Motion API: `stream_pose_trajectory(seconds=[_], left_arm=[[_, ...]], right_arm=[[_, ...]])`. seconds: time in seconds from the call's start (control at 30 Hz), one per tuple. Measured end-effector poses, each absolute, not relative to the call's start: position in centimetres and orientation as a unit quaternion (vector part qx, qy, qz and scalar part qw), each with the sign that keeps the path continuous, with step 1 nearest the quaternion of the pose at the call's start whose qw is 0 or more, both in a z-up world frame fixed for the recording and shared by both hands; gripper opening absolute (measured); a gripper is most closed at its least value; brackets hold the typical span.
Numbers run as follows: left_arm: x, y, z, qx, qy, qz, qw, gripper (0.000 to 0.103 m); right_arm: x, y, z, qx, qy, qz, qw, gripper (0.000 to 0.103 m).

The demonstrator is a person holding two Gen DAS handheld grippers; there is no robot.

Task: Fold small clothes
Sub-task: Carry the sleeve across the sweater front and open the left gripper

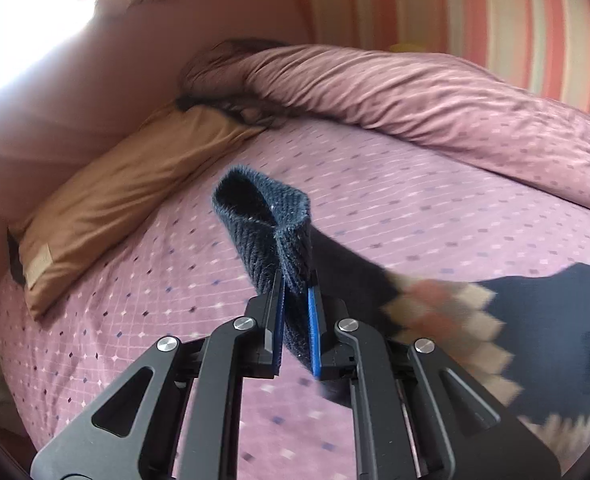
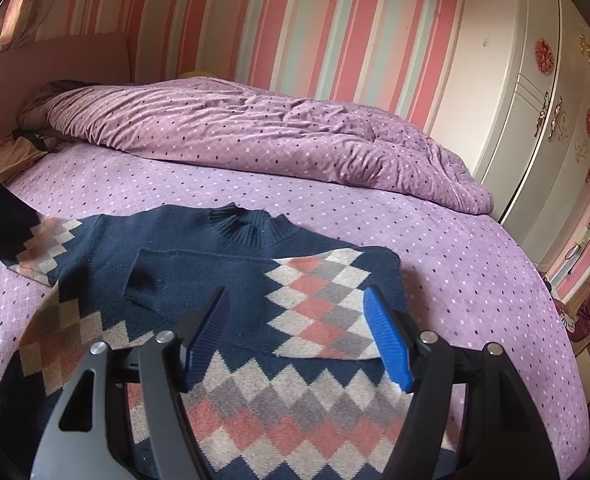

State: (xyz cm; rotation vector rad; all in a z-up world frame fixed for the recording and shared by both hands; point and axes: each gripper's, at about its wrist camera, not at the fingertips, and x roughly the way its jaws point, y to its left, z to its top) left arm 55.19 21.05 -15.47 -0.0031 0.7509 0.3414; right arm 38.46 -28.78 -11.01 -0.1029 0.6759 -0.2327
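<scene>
Now sweater cuff inside left hand-held gripper.

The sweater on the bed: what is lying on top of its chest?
One sleeve lies folded across the sweater. It covers the knit beneath it. The other sleeve's cuff is lifted off, pinched by the left gripper.

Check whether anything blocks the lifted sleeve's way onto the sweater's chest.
Nothing visible does. The left gripper grips the sleeve cuff above the bed; on the sweater, only its other sleeve lies folded.

left claw clamped, right claw apart
</scene>
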Motion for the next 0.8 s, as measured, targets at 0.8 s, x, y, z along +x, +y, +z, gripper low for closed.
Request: stream_pose_trajectory(seconds=[0.8], left_arm=[[52.7,-20.7,-11.8,0.045,0.379,-0.11,0.918,0.008]], right_arm=[[35.0,-37.8,-10.4,-0.031,0.323,-0.14,0.936,0.07]])
